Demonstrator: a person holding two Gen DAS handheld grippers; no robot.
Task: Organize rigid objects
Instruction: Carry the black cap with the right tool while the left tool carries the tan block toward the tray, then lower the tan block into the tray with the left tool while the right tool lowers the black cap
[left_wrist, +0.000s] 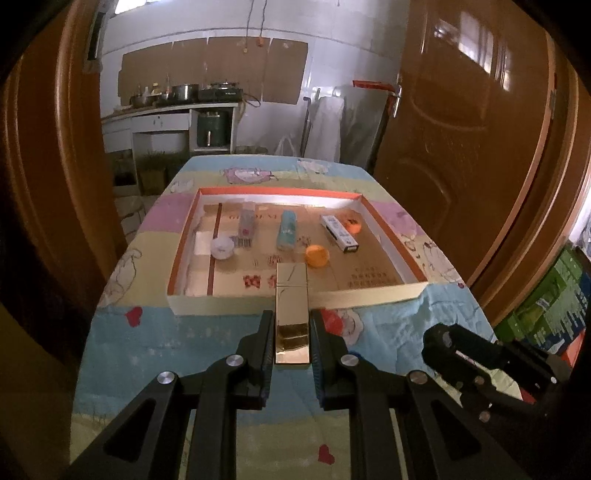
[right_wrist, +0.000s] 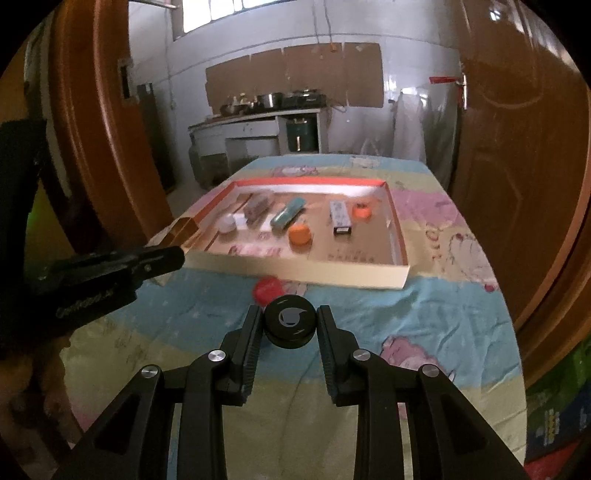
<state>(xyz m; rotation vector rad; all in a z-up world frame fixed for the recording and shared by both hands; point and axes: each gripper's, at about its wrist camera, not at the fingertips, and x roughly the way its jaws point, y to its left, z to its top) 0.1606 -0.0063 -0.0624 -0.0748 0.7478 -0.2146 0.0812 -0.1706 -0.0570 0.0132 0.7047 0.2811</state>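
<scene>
Hovering short of the tray (left_wrist: 364, 297), the left gripper (left_wrist: 291, 321) clamps a gold box (left_wrist: 291, 317) and the right gripper (right_wrist: 290, 321) a black cap (right_wrist: 290, 325), apparently bound for sorting inside.

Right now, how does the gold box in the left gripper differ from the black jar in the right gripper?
The gold box is long, rectangular and mirror-shiny; the black jar is short, round and matte, with a grey logo on its lid. The box sticks far out past the left gripper; the jar sits wholly between the fingers of the right gripper. Both are clamped and held short of the tray.
</scene>
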